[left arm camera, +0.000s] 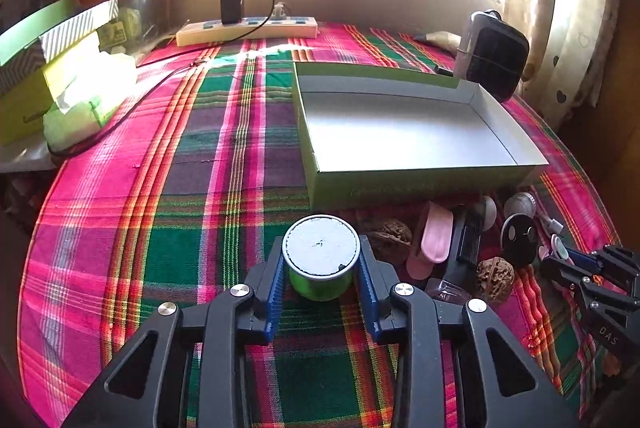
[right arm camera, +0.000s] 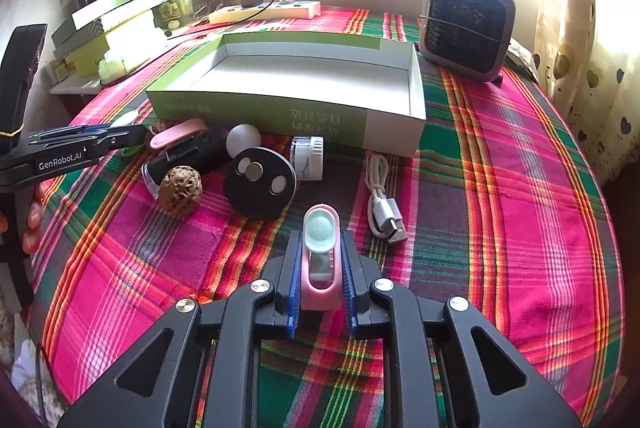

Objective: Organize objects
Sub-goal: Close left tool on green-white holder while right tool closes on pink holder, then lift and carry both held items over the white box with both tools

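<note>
A small green tin with a grey-white lid (left arm camera: 320, 286) stands on the plaid tablecloth, and my left gripper (left arm camera: 322, 240) is shut on it, a blue pad against each side. In the right wrist view my right gripper (right arm camera: 322, 234) is shut on a pink clip-like holder with a pale green pad (right arm camera: 321, 292). An open, shallow green-and-white box (right arm camera: 280, 116) lies just beyond both, with nothing inside. Between the grippers lie a walnut (right arm camera: 180, 190), a black disc (right arm camera: 260, 184), a white jar (right arm camera: 308, 158), a white ball (right arm camera: 243, 140) and a coiled USB cable (right arm camera: 382, 196).
A grey fan heater (right arm camera: 468, 24) stands at the back right beside the box. A power strip with a charger (right arm camera: 264, 12) runs along the far wall. Stacked green boxes (right arm camera: 108, 28) sit off the table's left edge. A hand (right arm camera: 34, 216) holds the left gripper's handle.
</note>
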`<act>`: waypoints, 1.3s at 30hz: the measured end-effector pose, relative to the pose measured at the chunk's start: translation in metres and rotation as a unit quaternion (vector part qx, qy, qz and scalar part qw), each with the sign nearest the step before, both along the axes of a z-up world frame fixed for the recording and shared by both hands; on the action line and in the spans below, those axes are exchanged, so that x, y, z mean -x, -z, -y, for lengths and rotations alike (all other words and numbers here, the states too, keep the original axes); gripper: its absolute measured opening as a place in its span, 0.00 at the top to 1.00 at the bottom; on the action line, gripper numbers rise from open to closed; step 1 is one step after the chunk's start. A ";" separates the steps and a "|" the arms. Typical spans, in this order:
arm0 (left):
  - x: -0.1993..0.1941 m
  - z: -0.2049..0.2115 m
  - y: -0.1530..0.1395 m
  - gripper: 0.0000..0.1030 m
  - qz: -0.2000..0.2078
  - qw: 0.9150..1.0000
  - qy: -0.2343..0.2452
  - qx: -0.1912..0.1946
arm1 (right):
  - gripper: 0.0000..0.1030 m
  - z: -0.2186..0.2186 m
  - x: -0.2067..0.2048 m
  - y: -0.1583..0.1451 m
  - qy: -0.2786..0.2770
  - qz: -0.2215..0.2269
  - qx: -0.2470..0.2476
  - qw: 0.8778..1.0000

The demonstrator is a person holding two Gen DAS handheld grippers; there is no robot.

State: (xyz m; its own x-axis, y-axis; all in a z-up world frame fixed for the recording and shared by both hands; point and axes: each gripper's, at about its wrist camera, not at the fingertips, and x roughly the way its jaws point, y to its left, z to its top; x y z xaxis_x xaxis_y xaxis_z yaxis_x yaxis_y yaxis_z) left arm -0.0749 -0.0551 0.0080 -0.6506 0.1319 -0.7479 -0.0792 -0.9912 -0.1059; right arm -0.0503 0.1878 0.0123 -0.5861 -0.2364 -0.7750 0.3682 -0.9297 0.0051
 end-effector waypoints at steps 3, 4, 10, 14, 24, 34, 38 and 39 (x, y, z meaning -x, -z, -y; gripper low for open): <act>-0.001 -0.001 -0.001 0.85 -0.003 1.000 0.001 0.004 | 0.82 -0.001 0.000 0.000 0.000 0.000 0.000 1.000; -0.001 -0.001 -0.001 0.85 -0.003 1.000 0.002 0.005 | 0.82 -0.001 0.000 0.000 0.000 0.000 0.000 1.000; -0.001 -0.002 0.000 0.85 -0.005 1.000 -0.001 0.005 | 0.82 -0.001 0.000 0.000 0.001 0.000 0.000 1.000; -0.001 -0.001 0.000 0.85 -0.006 1.000 -0.001 0.006 | 0.82 -0.001 0.000 -0.001 0.002 0.000 0.001 1.000; -0.008 -0.002 -0.001 0.85 -0.012 1.000 0.003 0.004 | 0.82 -0.002 -0.002 -0.002 -0.001 -0.003 0.009 1.000; -0.017 -0.007 -0.016 0.85 -0.031 0.999 0.015 -0.006 | 0.82 -0.001 -0.003 -0.011 -0.008 -0.012 0.028 1.000; -0.018 -0.010 -0.027 0.85 -0.044 0.999 0.023 -0.008 | 0.82 0.001 -0.001 -0.019 -0.013 -0.018 0.032 0.999; -0.018 -0.011 -0.030 0.85 -0.048 0.999 0.024 -0.009 | 0.82 0.002 0.000 -0.022 -0.014 -0.020 0.034 0.999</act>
State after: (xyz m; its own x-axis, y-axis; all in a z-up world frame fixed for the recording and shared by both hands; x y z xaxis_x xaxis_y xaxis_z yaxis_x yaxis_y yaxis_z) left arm -0.0572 -0.0445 0.0377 -0.7115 0.1778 -0.6798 -0.1380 -0.9840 -0.1130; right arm -0.0501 0.1860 0.0346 -0.6082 -0.3045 -0.7331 0.3955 -0.9169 0.0528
